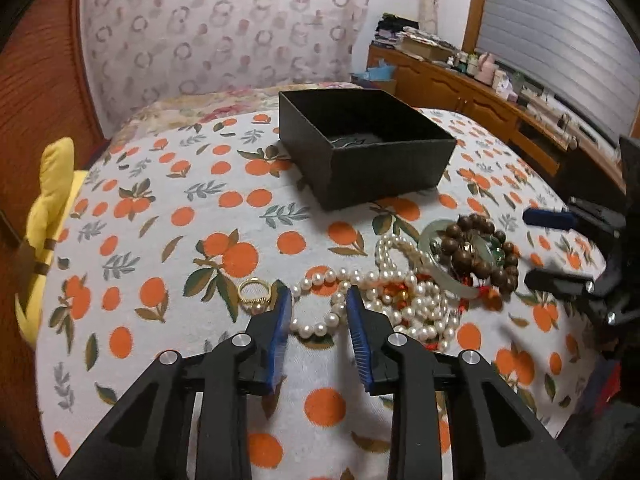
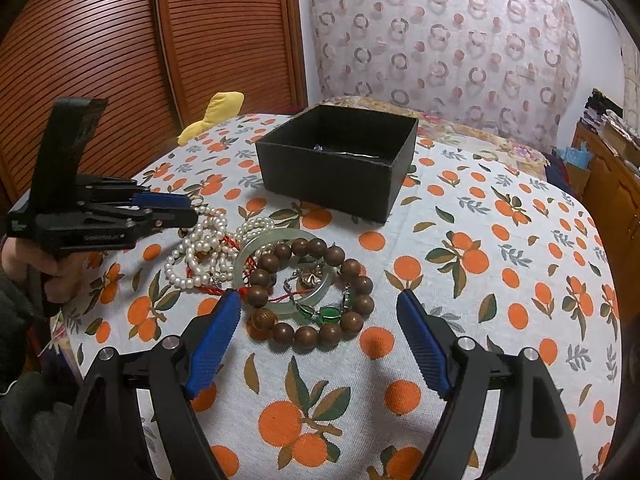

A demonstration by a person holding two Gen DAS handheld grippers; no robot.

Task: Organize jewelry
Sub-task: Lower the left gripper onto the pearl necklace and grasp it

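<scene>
We hold the left gripper (image 1: 319, 312) low over the cloth (image 1: 168, 216), its jaws partly spread with nothing pinched: a loop of the pearls (image 1: 320, 280) lies in the gap between the blue pads, which do not press on it. Set like this, the jaws seem placed to close on the strand. Just left of the left pad sits a gold ring (image 1: 253, 290), apart from the heap and easy to take alone.

Our right gripper (image 2: 320, 304) hangs with its jaws wide and empty, framing the wooden beads (image 2: 320, 288) from the near side. We judge the wide spread suits that bulky loop. The beads lie tangled over a pale green bangle (image 2: 264, 240), with a small green-stoned chain and red cord threaded through, so lifting one piece may drag others.

Beyond the heap stands the black box (image 2: 336, 172), open-topped and well apart from the jewelry. Something thin and silvery already lies inside; what it is we cannot tell. It looks like the place everything goes.
</scene>
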